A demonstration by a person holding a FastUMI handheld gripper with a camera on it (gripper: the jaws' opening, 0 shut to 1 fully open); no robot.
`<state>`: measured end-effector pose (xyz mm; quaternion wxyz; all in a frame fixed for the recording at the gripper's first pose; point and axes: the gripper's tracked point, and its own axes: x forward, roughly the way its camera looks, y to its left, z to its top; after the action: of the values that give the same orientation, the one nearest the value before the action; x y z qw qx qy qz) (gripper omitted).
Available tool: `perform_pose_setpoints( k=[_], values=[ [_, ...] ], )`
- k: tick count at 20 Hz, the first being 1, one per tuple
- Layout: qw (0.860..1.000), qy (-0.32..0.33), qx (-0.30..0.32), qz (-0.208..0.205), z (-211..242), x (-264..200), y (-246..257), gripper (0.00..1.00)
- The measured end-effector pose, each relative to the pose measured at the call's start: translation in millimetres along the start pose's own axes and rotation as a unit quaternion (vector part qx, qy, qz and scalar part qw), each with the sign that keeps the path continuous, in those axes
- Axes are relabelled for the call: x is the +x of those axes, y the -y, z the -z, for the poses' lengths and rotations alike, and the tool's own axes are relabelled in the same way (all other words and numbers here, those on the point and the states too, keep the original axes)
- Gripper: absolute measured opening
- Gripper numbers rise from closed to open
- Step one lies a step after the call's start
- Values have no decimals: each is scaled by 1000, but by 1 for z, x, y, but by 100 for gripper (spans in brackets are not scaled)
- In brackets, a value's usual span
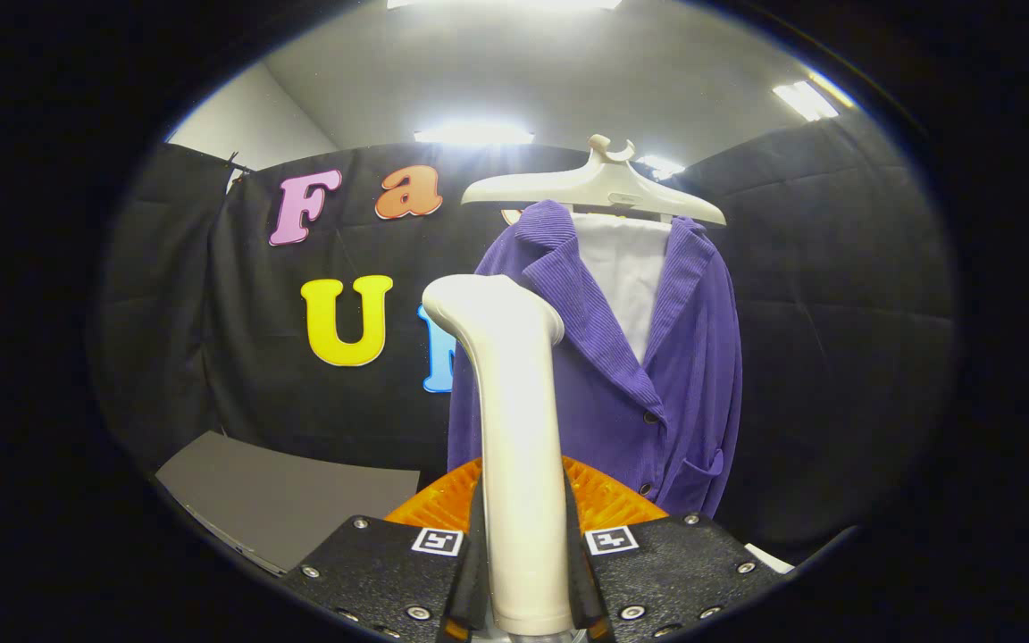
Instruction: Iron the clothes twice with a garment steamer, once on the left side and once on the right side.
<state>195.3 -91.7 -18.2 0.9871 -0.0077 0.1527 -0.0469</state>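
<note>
Steamer [514, 446] sits upright betw. the two fingers of my gripper [525, 572], white handle running straight up from the claw, w/ its head bent over at the top toward the left. I read the claw as clenched on it: both fingers press against the handle's lower part, one on each side, no gap I can make out. Bottom end of the handle pokes out just below the fingers.

Jacket [657, 375] hangs beyond the steamer, a bit to the right of it. It's purple, ribbed cloth, w/ a wide collar folded open, dark buttons down the front and a patch pocket low on its right-hand part. Under the collar I see a white panel [626, 268], prob. a shirt or a board, can't tell which. Steamer head is level w/ the jacket's near lapel, in front of it from my angle; whether it touches the cloth I can't tell.

Hanger [595, 183] is pale, wide-shouldered, hook at the top, carrying the jacket at the shoulders.

Just ahead of the fingers, behind the handle, there's an orange ridged thing [608, 500], partly hidden, can't say what it is. Off to the left, low down, a flat grey board [282, 496] lies near the black cloth wall [836, 357]. Ceiling lights [474, 134] glare above the wall.
</note>
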Motion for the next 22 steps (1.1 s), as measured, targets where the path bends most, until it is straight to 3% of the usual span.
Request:
perform_pose_setpoints(
  k=[4,10,14,17,22],
  values=[
    [999,16,-24,36,-9,13,17,35],
    [998,53,-29,23,-38,8,10,35],
    [995,74,-29,59,-52,23,31,35],
    [992,69,-42,95,-42,41,55,35],
    [992,33,-40,115,2,65,69,35]
  ],
)
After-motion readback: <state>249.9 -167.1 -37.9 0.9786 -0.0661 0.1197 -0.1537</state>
